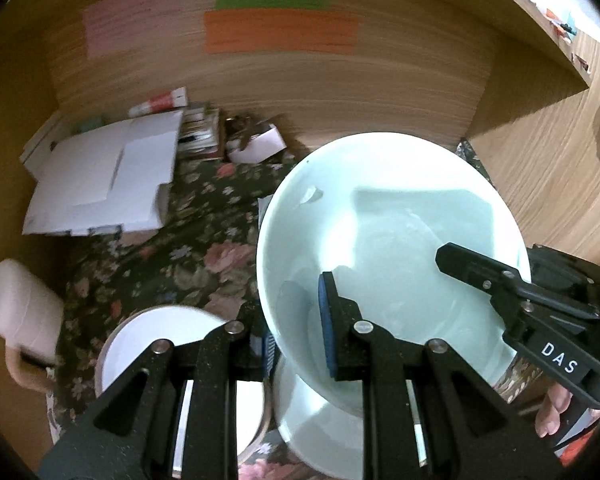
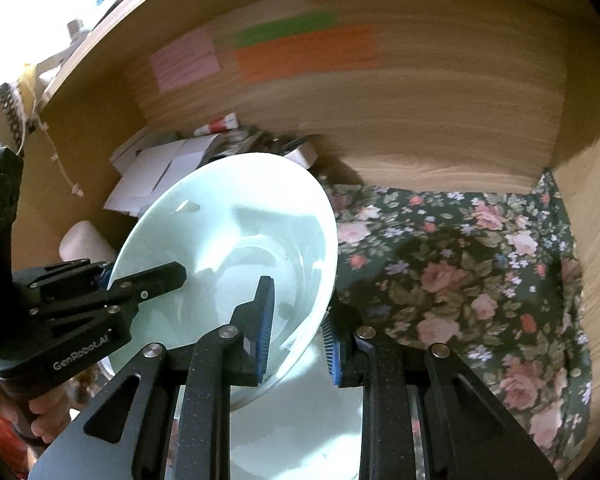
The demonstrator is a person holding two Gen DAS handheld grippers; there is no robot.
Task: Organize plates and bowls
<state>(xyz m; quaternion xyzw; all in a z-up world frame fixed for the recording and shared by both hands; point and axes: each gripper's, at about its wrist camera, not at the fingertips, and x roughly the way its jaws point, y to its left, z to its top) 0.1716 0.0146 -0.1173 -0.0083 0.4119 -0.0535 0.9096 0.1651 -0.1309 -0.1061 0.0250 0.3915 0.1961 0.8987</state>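
A pale green bowl (image 1: 396, 216) hangs tilted above the floral cloth, held by both grippers at opposite sides of its rim. My left gripper (image 1: 296, 320) is shut on the near-left rim, one blue pad inside the bowl and the other outside. My right gripper (image 1: 500, 276) clamps the right rim. In the right wrist view the same bowl (image 2: 228, 240) has its rim pinched in my right gripper (image 2: 298, 304), while the left gripper (image 2: 140, 276) grips the far-left edge. A second pale bowl (image 1: 312, 420) (image 2: 300, 420) sits directly below. A white metal-rimmed dish (image 1: 160, 344) stands to its left.
A floral cloth (image 2: 460, 272) covers the floor of a wooden alcove (image 1: 340, 80) with coloured paper notes on its back wall. White boxes (image 1: 108, 176) and clutter fill the back left. A pale pink mug (image 1: 20, 308) stands at the left. A hand (image 1: 556, 404) holds the right gripper's handle.
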